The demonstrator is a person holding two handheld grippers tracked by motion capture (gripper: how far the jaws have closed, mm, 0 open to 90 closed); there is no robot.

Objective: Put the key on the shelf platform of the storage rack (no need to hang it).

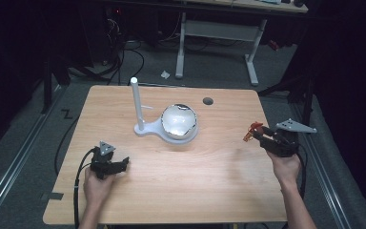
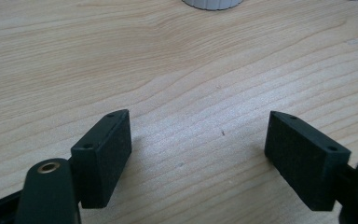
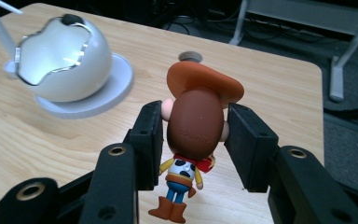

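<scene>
A small cowboy figurine (image 3: 193,135) with a brown hat, yellow shirt and brown boots hangs above the table, its head clamped between the black pads of my right gripper (image 3: 195,140). From above, that right gripper (image 1: 256,135) is lifted near the table's right edge with the figurine (image 1: 251,131) at its tip. A white cracked-egg shell (image 1: 178,121) sits on a white base with an upright post (image 1: 137,102) at the table's centre; the egg shell (image 3: 60,60) lies ahead and left of the figurine. My left gripper (image 1: 124,163) rests low at the front left, open and empty (image 2: 198,154).
The wooden table (image 1: 195,191) has a round cable hole (image 1: 208,101) near its far edge. Behind the table stands a white-legged desk (image 1: 219,33) on grey floor with cables. The right table edge lies just beside my right hand.
</scene>
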